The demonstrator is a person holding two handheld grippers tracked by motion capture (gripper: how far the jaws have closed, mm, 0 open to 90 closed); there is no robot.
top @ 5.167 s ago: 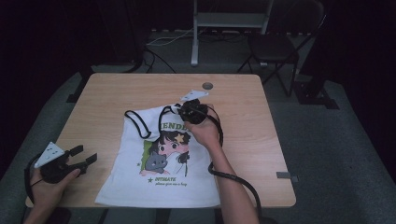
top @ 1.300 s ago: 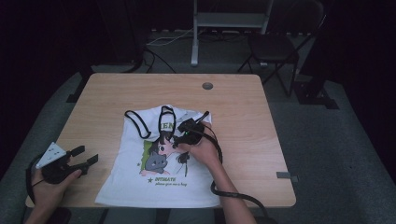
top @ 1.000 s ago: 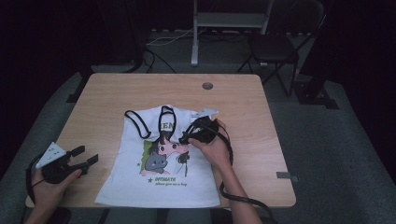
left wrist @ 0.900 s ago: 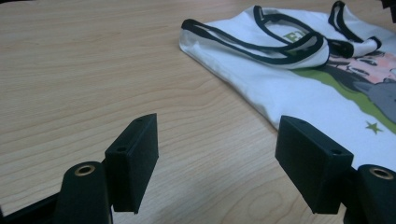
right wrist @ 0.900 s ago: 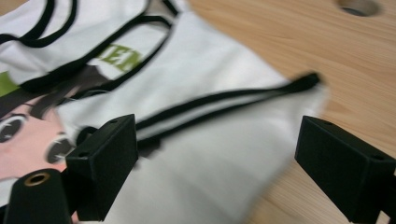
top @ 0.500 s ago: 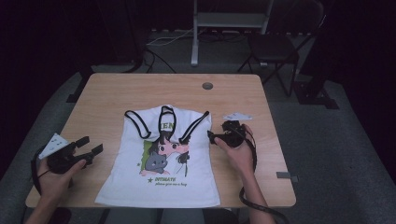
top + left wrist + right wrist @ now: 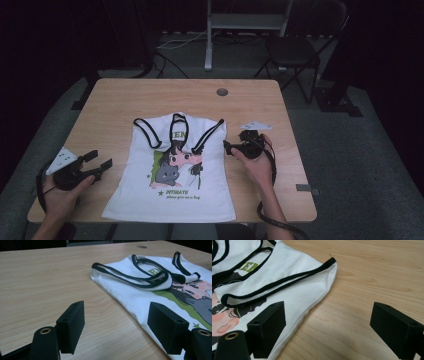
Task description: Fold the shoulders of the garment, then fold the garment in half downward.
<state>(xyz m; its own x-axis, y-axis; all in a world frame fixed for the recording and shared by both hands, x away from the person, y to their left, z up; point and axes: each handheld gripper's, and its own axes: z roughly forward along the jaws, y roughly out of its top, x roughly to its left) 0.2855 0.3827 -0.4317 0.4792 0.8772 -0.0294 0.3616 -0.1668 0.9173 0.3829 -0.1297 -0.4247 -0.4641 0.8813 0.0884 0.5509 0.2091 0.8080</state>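
Note:
A white sleeveless top [image 7: 175,192] with black trim and a cartoon print lies flat on the wooden table [image 7: 150,97], its straps folded down onto the chest. My left gripper [image 7: 98,160] rests open on the table just left of the top. In the left gripper view its jaws [image 7: 120,327] stand wide apart, the right one over the top's [image 7: 140,287] side edge. My right gripper [image 7: 232,144] stands open at the top's right edge, below the armhole. In the right gripper view [image 7: 332,327] its left jaw hangs over the cloth [image 7: 287,277] and its right jaw over bare wood.
A small round dark spot [image 7: 222,92] sits near the table's far edge. Behind the table stand a metal stand [image 7: 240,22] and a folding chair [image 7: 300,50], with cables on the floor. The person's forearms come in over the table's near edge.
My right gripper has moved off the top's chest to the right and now rests beside its right edge. The left gripper has shifted slightly toward the top.

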